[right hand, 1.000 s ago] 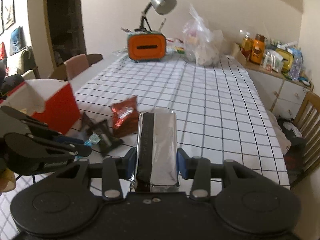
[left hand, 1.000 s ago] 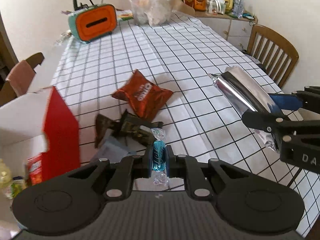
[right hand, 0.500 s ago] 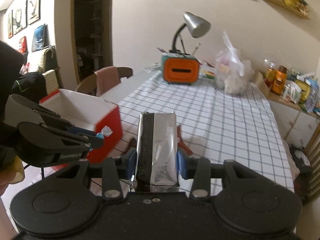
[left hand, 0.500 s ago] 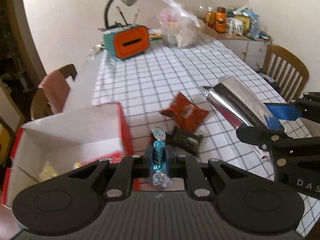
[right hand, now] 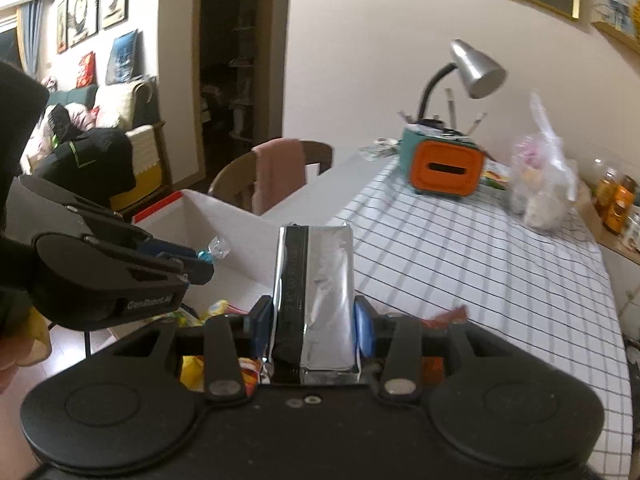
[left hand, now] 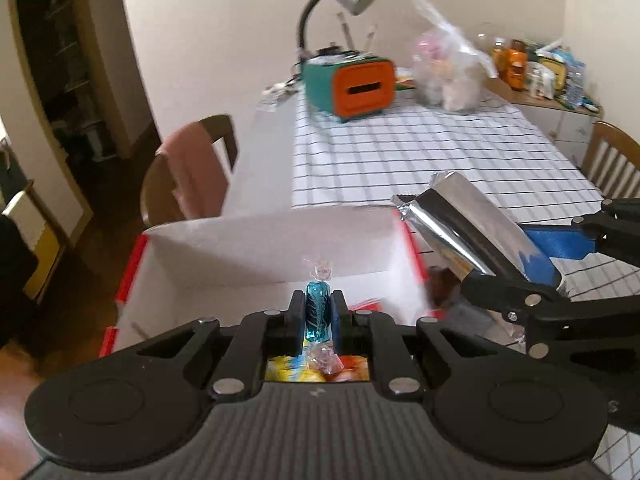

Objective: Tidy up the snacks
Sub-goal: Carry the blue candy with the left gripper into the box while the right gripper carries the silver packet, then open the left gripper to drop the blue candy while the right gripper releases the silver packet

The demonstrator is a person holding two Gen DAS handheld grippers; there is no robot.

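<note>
Two snacks gripped — candy [left hand: 318, 312], foil pack [right hand: 316, 292], box [left hand: 272, 248] below

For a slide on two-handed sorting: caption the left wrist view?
Left gripper carries a blue wrapped candy over the open red-and-white box, right gripper alongside holding a silver foil packet.

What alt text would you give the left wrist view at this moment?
The left gripper holds a small blue wrapped candy above an open red and white box with colourful snack packets inside. At right, the right gripper holds a silver foil packet near the box, with a checked tablecloth behind.
</note>
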